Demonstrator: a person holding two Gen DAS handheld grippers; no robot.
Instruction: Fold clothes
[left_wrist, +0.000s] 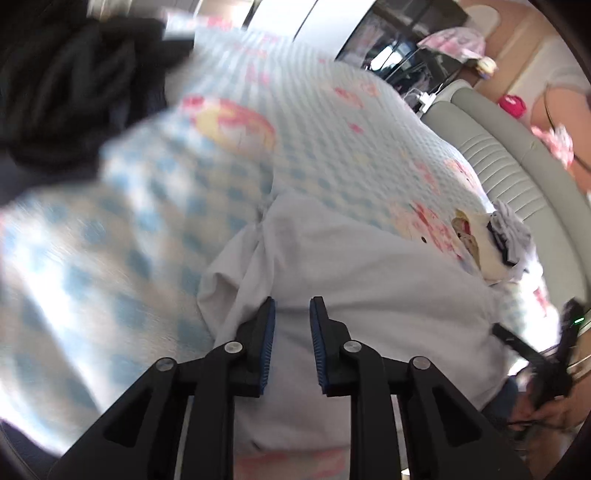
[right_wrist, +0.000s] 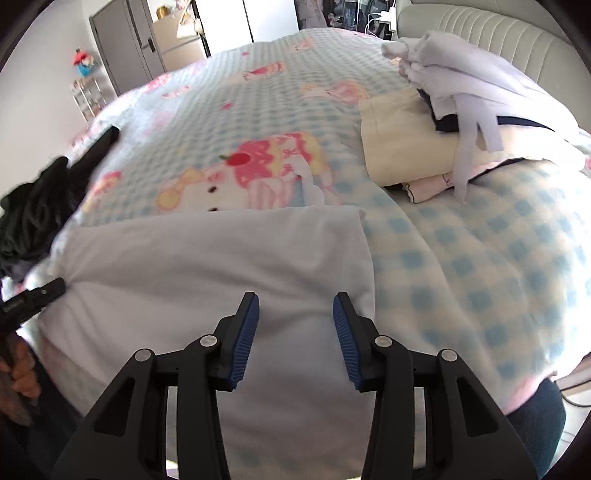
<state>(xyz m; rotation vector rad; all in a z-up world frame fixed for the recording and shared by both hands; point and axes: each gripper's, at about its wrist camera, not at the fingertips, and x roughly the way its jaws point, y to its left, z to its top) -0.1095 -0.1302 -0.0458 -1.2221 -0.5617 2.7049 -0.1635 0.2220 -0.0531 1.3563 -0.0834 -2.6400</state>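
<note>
A white garment (left_wrist: 351, 266) lies spread and partly folded on the checked bedspread (left_wrist: 229, 155), bunched at its left edge. My left gripper (left_wrist: 293, 302) hovers over that bunched side, open, with nothing between its blue pads (left_wrist: 267, 332). In the right wrist view the same white garment (right_wrist: 203, 266) shows a straight far edge and a square right corner. My right gripper (right_wrist: 296, 297) stands open above its right part, with its pads (right_wrist: 243, 332) empty. At the garment's left edge a hand (right_wrist: 22, 373) holds the black body of the left tool (right_wrist: 33, 299).
A stack of folded clothes (right_wrist: 424, 140) sits near the padded headboard (right_wrist: 480, 29); it is also in the left wrist view as the folded stack (left_wrist: 495, 243). A pile of dark clothes (left_wrist: 66, 81) lies on the bed's other side, seen too as the dark heap (right_wrist: 33, 206). Cabinets and shelves stand beyond the bed.
</note>
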